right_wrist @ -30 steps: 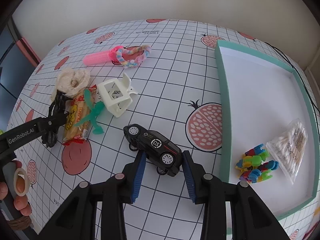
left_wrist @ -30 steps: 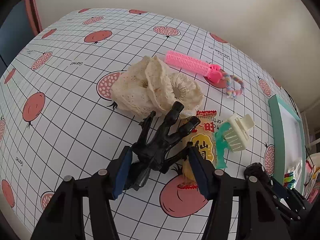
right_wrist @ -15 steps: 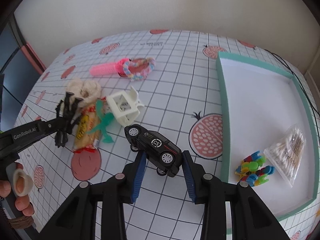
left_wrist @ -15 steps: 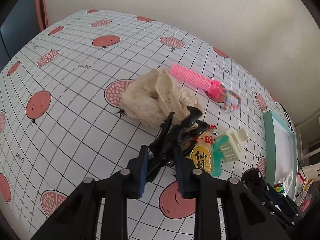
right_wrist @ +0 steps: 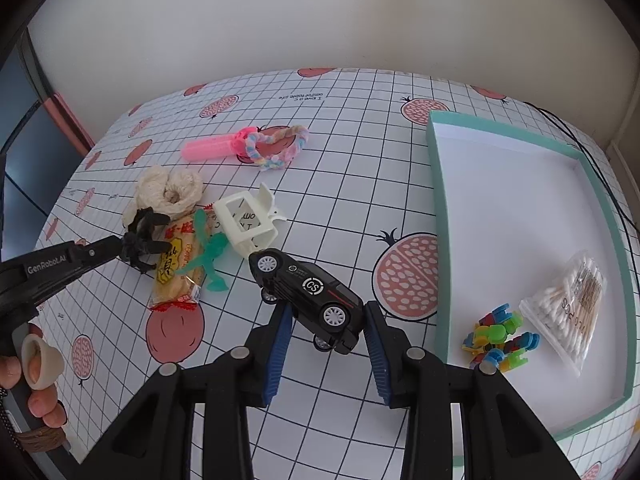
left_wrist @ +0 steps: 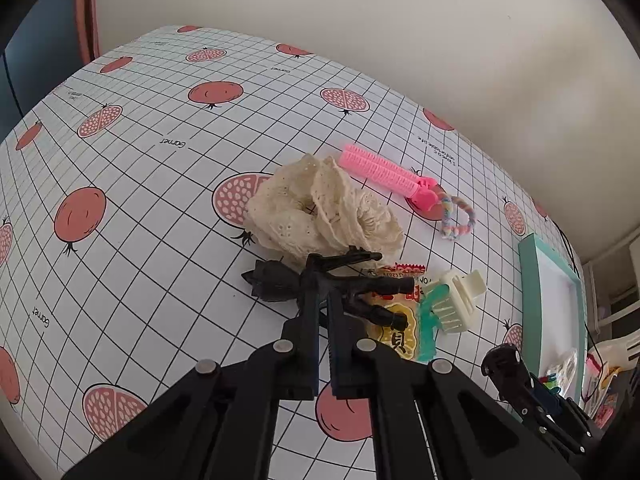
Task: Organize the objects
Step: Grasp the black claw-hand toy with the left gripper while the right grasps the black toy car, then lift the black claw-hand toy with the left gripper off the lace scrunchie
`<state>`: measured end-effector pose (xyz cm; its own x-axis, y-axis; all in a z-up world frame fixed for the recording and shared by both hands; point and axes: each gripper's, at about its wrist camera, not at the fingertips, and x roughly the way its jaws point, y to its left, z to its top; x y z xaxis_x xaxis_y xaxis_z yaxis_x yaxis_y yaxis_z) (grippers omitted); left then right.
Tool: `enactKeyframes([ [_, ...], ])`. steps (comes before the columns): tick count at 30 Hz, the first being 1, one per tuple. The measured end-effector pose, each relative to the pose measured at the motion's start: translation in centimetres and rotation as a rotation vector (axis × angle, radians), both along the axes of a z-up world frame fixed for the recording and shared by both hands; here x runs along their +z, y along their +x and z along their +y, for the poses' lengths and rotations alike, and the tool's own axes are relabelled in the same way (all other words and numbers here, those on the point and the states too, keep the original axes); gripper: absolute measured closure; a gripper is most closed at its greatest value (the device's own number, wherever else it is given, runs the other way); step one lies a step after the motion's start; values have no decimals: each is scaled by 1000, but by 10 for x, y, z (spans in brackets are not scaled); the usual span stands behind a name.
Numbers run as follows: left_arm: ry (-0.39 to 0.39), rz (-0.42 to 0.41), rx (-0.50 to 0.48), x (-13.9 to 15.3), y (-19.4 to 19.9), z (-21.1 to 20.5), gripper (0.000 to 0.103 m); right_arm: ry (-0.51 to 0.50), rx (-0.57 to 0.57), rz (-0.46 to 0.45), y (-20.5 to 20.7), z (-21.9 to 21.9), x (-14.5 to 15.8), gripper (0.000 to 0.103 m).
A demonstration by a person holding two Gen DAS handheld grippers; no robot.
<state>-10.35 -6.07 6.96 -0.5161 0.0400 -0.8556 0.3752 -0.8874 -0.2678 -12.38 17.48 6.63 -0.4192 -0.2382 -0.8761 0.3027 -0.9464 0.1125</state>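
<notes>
My left gripper is shut on a black toy figure and holds it above the table, over a yellow snack packet; the figure also shows in the right wrist view. My right gripper is shut on a black toy car, lifted off the table. A teal-rimmed white box on the right holds a colourful block toy and a bag of cotton swabs.
On the pomegranate-print cloth lie a cream lace scrunchie, a pink hair roller, a pastel braided loop, a cream hair claw and a green toy figure. A wall runs behind the table.
My left gripper closed on the black figure and lifted it, turning it sideways. My right gripper rose with the car.
</notes>
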Motion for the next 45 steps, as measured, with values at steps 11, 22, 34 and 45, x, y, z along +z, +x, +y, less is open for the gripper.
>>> enactKeyframes([
  [11,-26,50,-40,13,-3,12,67,-11,-6,5,-1,3,1,64],
  [22,-167,7,-134,9,-5,25,42,-23,-17,-2,-2,12,2,64],
  [34,-301,-80,-181,-18,-11,11,36,-36,-21,-16,-4,15,1,64],
  [45,-298,-83,-198,-35,-24,6,34,-39,-21,-37,-6,15,-6,64],
])
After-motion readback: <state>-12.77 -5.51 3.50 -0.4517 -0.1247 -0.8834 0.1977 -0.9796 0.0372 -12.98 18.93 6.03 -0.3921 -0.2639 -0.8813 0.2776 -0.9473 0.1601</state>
